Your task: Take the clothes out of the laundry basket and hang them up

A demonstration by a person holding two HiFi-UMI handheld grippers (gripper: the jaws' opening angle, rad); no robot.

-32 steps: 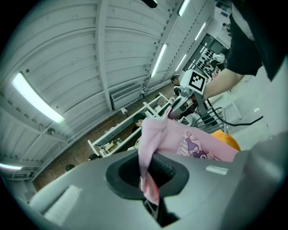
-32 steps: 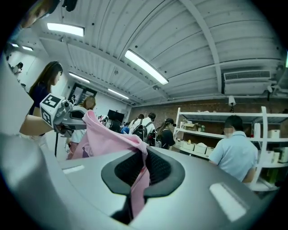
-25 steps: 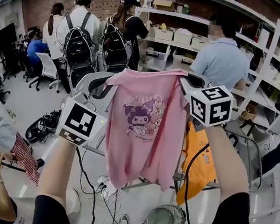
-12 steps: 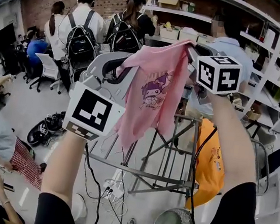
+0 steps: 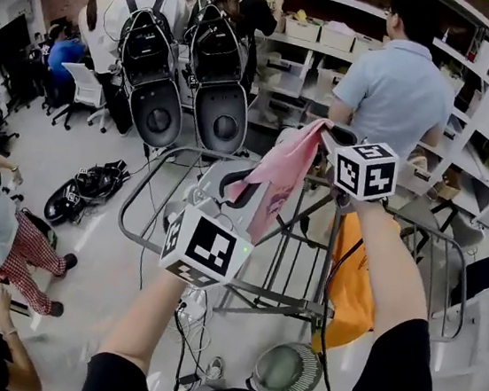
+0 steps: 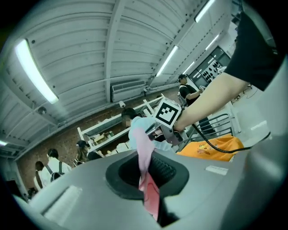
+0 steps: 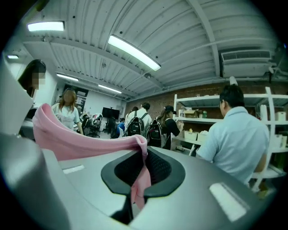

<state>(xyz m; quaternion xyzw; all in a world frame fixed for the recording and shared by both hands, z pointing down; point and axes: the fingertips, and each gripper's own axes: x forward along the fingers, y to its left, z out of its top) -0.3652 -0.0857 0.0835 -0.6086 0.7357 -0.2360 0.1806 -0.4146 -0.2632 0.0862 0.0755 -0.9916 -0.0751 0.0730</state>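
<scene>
Left gripper [image 5: 243,192]: jaws closed tight on a fold of the pink cotton sweatshirt [image 5: 279,172]; the cloth runs straight through them.
Right gripper [image 5: 328,140]: also clamped on the same pink sweatshirt, on an edge farther out and higher.
Sweatshirt: bunched into a narrow sloping band between the two grippers, held above the grey metal drying rack [image 5: 278,295]; I cannot tell whether it touches a rail.
Nearby: an orange T-shirt [image 5: 353,285] already hangs at the rack's right side.
Risk: the garment is gathered, not spread, so it would likely drape in a lump and slide off a thin rail. Letting go with one gripper first could drag it to the floor, and a loose hem could snag the rack's crossed braces.
Arms: both bare forearms reach forward from black sleeves, the left low and near, the right stretched out higher. Both grippers point roughly level.
</scene>
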